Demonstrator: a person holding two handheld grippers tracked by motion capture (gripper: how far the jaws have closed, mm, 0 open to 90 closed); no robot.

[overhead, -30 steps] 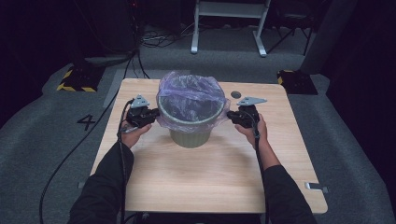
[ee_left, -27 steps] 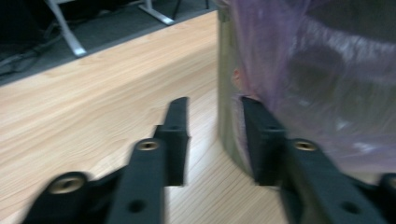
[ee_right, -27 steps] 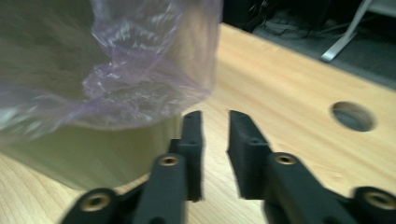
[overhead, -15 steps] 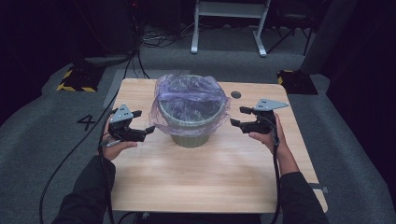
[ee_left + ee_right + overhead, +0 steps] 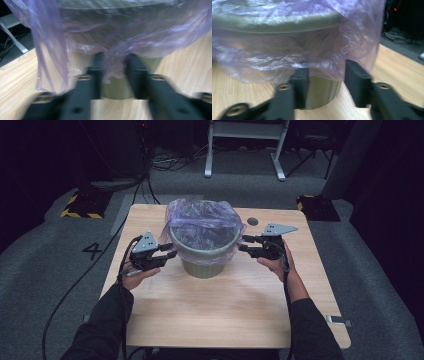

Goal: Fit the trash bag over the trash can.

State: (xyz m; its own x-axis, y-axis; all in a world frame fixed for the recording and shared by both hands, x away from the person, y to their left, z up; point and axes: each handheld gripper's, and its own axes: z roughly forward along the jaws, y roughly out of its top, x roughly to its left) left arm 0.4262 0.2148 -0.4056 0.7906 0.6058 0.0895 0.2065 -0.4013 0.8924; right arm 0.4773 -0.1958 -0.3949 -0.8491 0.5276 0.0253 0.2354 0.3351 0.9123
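Mid-step: fitting translucent purple plastic liner (image 5: pixel 202 220) over rim of round olive-green bin (image 5: pixel 204 262) at table (image 5: pixel 225 315) centre. Left gripper (image 5: pixel 113 71) and right gripper (image 5: pixel 325 75) just closing, liner hem between jaws, pads not yet pinching. Next: pinch hem, pull downward evenly.

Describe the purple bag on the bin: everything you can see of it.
The purple bag is a thin, see-through, crinkled plastic liner. It sits inside the olive-green bin and is folded out over the rim, its loose edge hanging unevenly partway down the outer wall. The bin stands upright on the wooden table. In the left gripper view a fold of the hanging edge lies between that gripper's jaws; in the right gripper view the film hangs between that gripper's jaws too.
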